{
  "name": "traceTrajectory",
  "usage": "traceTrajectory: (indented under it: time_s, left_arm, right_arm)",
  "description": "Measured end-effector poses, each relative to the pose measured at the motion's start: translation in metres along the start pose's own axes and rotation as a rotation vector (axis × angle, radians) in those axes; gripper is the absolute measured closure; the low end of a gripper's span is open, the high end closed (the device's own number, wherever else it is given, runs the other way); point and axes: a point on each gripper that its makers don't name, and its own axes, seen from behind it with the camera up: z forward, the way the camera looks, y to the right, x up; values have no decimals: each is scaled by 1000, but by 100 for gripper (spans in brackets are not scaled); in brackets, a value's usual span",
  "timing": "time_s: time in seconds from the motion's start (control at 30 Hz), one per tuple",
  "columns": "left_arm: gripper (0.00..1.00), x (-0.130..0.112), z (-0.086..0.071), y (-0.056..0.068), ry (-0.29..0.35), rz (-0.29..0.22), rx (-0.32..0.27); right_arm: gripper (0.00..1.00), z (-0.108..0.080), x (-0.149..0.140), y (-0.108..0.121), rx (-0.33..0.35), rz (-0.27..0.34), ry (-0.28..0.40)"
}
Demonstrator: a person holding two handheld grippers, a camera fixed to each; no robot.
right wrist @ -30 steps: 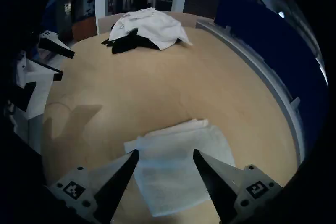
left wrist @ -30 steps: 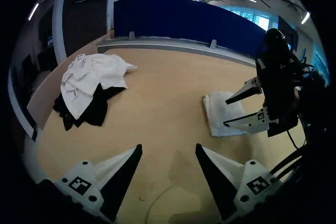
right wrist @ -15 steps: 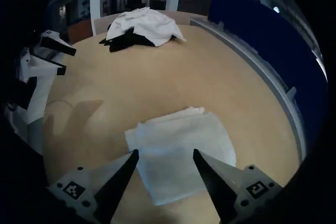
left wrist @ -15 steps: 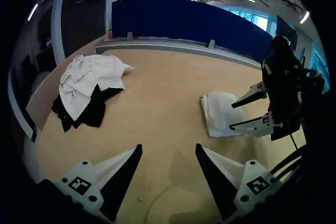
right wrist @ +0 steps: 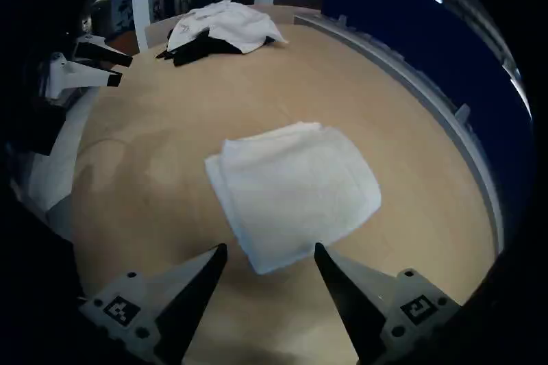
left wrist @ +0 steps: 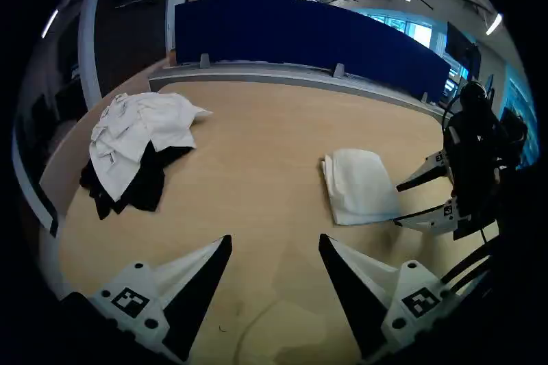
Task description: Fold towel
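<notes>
A white towel [right wrist: 294,190] lies folded into a thick rectangle on the wooden table [right wrist: 171,153]. My right gripper [right wrist: 269,255] hovers open just short of its near edge, touching nothing. From the left gripper view the same towel [left wrist: 356,183] sits at centre right, with the right gripper [left wrist: 399,204] beside its right edge. My left gripper [left wrist: 274,245] stands open over bare table, well away from the towel. In the right gripper view the left gripper [right wrist: 120,69] appears far off at the upper left.
A heap of white and black clothes [left wrist: 133,146] lies at the table's far left, seen as clothes [right wrist: 219,26] at the far end in the right gripper view. A blue partition [left wrist: 301,33] with a grey rail runs along the table's back edge.
My right gripper has drawn back off the towel, which lay between its fingers and now lies wholly ahead of them. The left gripper has barely moved.
</notes>
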Motion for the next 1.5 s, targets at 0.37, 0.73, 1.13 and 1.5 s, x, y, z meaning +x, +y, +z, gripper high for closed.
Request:
traceTrajectory:
  time_s: [0.37,0.73,1.13,1.5]
  left_arm:
    - [6,0,2,4,-1,7,-7]
    - [6,0,1,2,0,10,-7]
    - [6,-2,2,0,-4,14,-5]
    - [6,0,3,0,-2,21,-9]
  right_arm:
    - [13,0,-10,-1,-7,49,-2]
    - [57,4,-17,-6,-10,83,-13]
    - [96,7,-23,-5,-31,117,-19]
    - [98,-2,-5,5,-66,96,25]
